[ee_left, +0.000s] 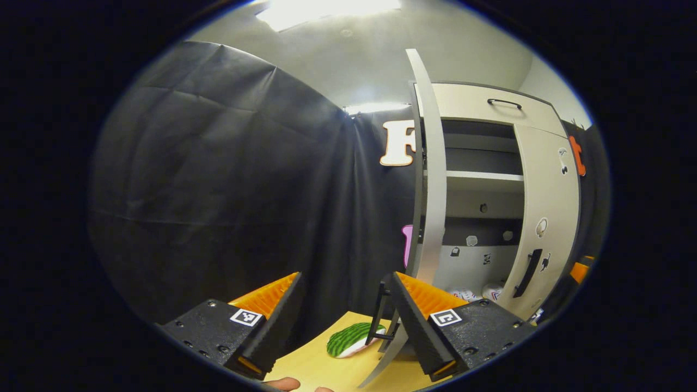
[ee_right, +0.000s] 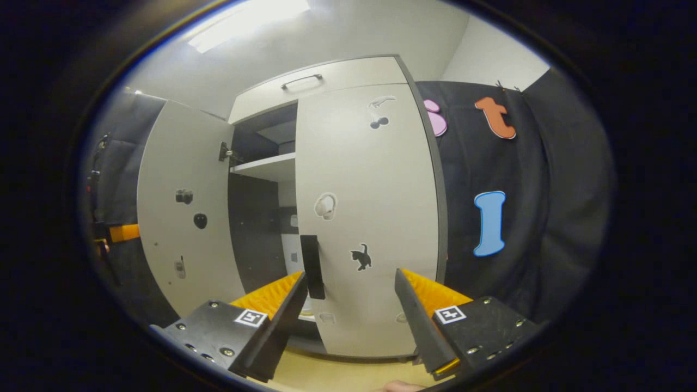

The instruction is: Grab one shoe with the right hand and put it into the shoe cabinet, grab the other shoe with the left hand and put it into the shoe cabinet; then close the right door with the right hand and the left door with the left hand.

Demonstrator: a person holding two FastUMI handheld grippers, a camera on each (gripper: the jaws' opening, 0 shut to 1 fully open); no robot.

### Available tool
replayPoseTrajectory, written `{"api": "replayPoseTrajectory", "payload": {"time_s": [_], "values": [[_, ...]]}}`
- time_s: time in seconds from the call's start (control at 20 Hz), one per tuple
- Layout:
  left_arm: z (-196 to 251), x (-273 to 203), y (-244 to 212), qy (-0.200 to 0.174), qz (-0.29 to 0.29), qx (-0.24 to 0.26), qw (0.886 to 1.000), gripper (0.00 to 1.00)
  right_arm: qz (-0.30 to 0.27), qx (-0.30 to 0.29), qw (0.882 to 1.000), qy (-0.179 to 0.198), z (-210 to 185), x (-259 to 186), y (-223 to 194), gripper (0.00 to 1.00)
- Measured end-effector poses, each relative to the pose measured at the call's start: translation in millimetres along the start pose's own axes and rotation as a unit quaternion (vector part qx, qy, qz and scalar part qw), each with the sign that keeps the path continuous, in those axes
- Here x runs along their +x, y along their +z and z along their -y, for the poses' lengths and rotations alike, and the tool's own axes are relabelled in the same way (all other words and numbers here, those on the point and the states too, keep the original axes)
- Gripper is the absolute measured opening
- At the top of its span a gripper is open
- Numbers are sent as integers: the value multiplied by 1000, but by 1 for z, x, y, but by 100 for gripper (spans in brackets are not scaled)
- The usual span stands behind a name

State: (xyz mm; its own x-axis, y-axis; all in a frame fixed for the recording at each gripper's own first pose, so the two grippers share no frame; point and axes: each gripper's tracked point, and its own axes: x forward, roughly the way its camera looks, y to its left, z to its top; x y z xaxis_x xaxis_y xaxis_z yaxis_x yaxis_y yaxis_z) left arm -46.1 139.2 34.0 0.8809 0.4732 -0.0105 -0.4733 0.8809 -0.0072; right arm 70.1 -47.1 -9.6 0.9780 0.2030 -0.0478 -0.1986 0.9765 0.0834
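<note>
Spread wide and holding nothing: left gripper (ee_left: pixel 348 305) at lower centre of the left gripper view, just short of the left door (ee_left: pixel 433 179), seen edge-on and swung open. Likewise wide and empty, right gripper (ee_right: pixel 351 302) facing the shut right door (ee_right: pixel 370 218), near its handle (ee_right: pixel 311 267). Tucked low inside the shoe cabinet (ee_left: pixel 479 103), right of centre: shoes (ee_left: pixel 479 294).

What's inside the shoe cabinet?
In the shoe cabinet, shoes sit at the bottom, a bare shelf above. The right door hides the rest.
</note>
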Motion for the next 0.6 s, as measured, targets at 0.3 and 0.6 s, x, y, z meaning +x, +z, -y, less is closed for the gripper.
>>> {"api": "replayPoseTrajectory", "payload": {"time_s": [0.3,0.6], "values": [[2,3,0,-15,-2,-1,1000,95,-7,1,1000,4,-5,6,-7,96],[15,0,2,-29,-3,15,999,92,-7,3,1000,7,-8,4,-9,93]]}}
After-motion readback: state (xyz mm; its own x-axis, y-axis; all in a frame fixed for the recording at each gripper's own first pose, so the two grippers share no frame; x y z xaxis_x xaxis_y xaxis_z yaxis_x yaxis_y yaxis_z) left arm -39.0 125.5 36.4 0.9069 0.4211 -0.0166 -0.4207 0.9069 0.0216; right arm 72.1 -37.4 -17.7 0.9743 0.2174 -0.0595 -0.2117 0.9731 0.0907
